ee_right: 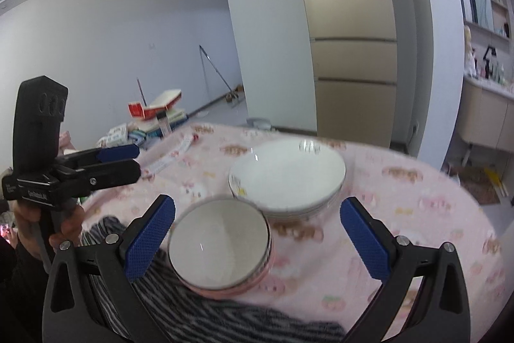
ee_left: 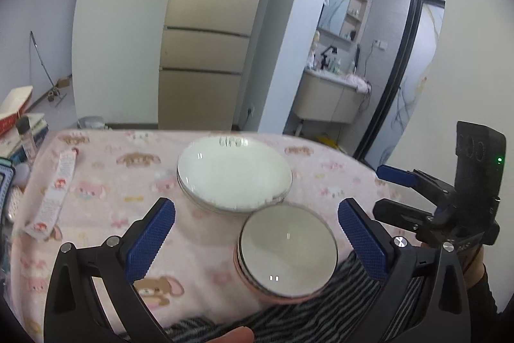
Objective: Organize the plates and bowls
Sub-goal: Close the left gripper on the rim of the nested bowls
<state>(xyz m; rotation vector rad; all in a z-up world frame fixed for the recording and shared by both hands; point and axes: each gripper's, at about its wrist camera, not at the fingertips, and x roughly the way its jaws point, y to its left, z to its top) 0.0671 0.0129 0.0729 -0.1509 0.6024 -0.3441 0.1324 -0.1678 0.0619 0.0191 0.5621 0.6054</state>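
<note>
Left wrist fisheye looks over a table under a pink cartoon-print cloth (ee_left: 106,208), where a stack of white plates (ee_left: 234,174) sits mid-table and a stack of pink-sided bowls (ee_left: 287,251) stands just nearer, its rim touching or all but touching the plates. The left gripper (ee_left: 257,238) has its blue-padded fingers spread wide and empty; the bowls lie straight ahead between the finger lines, offset toward the right-hand finger. The right gripper (ee_right: 257,238) is likewise spread and empty, with the bowls ahead and toward its left finger, the plates beyond them. Both stacks are round, so no long axis governs the approach. Judging by apparent closeness, either hand could reach the bowls; neither is clearly nearer. A striped grey cloth (ee_left: 321,311) lies at the table's near edge, under the bowls' near side.
</note>
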